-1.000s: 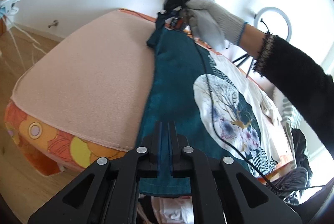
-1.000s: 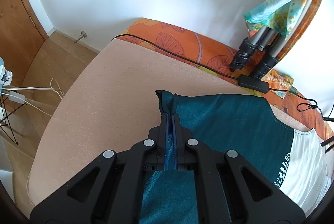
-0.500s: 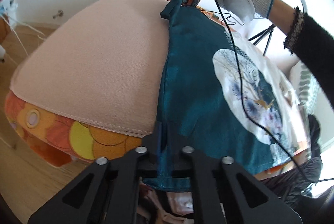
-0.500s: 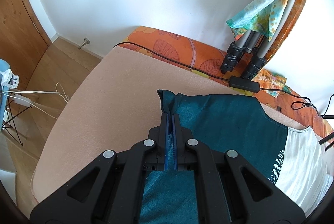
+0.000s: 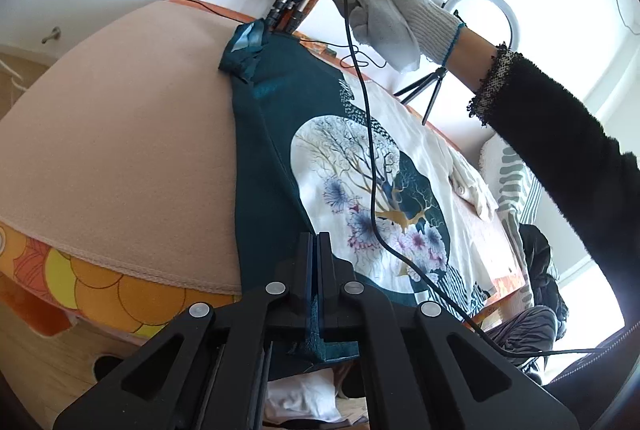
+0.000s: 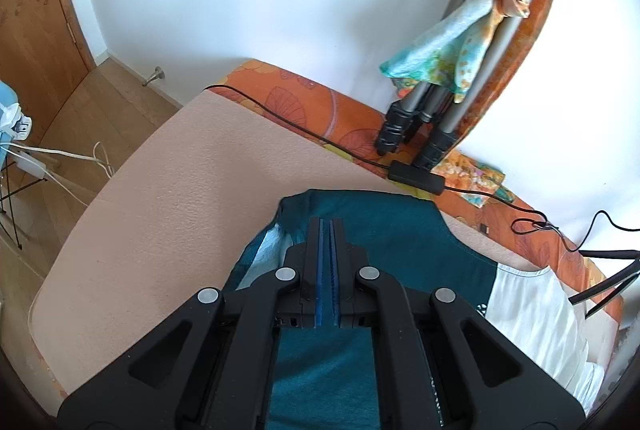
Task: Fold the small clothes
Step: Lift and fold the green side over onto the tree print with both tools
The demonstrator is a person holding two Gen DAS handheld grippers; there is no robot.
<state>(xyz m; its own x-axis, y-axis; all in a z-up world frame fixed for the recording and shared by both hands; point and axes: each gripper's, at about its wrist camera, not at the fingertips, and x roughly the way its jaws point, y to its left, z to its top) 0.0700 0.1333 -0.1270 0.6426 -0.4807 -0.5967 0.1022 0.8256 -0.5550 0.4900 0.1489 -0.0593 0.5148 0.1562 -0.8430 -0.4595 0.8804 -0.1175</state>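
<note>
A teal shirt [image 5: 268, 165] with a round tree print lies spread on the peach-covered bed [image 5: 120, 157]. The left tongs [image 5: 315, 250] are clamped on its near hem at the bed's edge. The right tongs [image 6: 329, 230], held by a gloved hand [image 5: 394, 15], are closed on the far teal edge, near a tripod [image 6: 424, 117].

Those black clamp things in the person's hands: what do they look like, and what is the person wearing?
Each gripper, left and right, is matt black plastic: two flat parallel fingers on angled arms with triangular cut-outs and round silver rivets. The right one's pads are lined with ribbed blue rubber. A thin black cable trails from the right gripper. The right hand wears a grey knitted glove with a blue cuff edge, below a fuzzy black sleeve.
</note>
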